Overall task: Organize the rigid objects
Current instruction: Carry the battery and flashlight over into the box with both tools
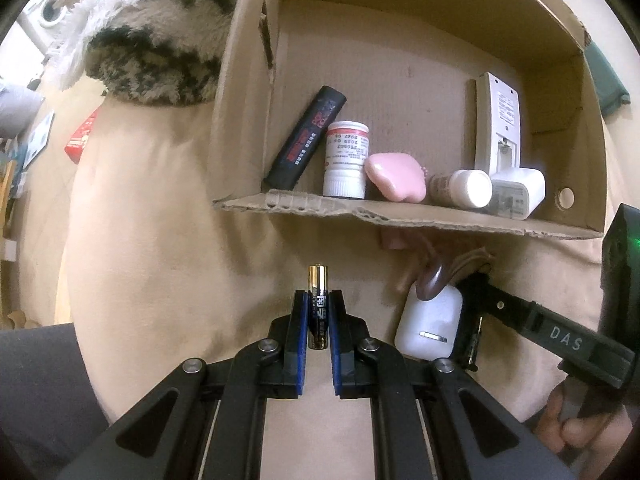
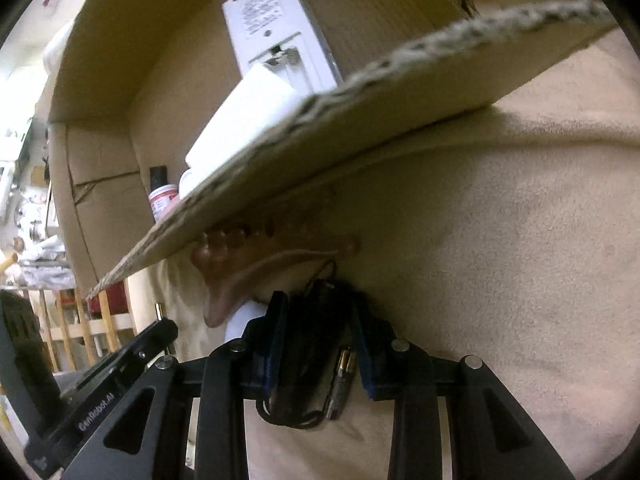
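Observation:
My left gripper [image 1: 319,300] is shut on a gold and black battery [image 1: 319,308], held upright above the beige cloth, in front of the open cardboard box [image 1: 400,216]. The box holds a black tube [image 1: 306,138], a white medicine bottle [image 1: 345,158], a pink case [image 1: 394,178], a small capped bottle [image 1: 460,188], a white charger [image 1: 516,192] and a white remote [image 1: 498,120]. My right gripper [image 2: 320,312] is shut on a black battery holder [image 2: 308,356] with a battery [image 2: 340,380] in it, just below the box's front edge [image 2: 360,120]. It also shows in the left wrist view [image 1: 476,304].
A white earbud case [image 1: 430,322] and a brown comb [image 2: 224,264] lie beside the right gripper. A shaggy grey and white rug [image 1: 152,40] lies left of the box. A red packet [image 1: 82,138] lies far left.

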Available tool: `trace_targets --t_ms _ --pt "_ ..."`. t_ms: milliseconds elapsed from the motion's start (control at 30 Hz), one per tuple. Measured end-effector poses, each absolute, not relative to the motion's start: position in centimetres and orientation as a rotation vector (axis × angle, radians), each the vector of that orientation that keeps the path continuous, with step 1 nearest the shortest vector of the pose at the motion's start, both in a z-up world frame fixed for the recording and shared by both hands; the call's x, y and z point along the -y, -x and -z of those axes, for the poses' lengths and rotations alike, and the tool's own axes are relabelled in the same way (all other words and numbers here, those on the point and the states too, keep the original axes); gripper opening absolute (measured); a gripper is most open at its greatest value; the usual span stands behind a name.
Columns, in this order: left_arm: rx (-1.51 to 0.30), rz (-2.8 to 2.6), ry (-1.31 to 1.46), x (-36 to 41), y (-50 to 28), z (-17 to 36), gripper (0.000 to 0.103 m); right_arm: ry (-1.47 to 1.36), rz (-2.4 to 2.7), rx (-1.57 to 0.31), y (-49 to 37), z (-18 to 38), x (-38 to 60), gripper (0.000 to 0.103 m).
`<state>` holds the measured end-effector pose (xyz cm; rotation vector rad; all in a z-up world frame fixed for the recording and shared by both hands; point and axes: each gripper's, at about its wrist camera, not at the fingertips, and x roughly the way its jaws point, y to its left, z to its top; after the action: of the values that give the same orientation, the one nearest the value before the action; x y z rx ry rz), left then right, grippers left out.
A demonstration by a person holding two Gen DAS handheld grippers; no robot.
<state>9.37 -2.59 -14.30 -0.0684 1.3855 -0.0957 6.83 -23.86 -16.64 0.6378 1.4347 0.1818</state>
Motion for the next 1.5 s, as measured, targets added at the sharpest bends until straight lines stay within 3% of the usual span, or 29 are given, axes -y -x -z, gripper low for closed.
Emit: trace_targets --t_ms 300,733,1500 --pt "-1.37 0.066 0.082 2.2 -8.8 14.2 0.009 -0.593 -0.217 -1.378 -6.3 15.1 23.1 0.022" --pt "-1.301 0.006 0.139 -0.6 -7.3 11.0 0.009 -0.515 -0.203 -1.188 -3.6 9.2 24.3 0.021" --pt "-1.068 0.035 0.179 -1.7 -5.7 2.4 0.009 -0.461 -0.389 -0.726 -2.4 -6.0 26.2 0.021"
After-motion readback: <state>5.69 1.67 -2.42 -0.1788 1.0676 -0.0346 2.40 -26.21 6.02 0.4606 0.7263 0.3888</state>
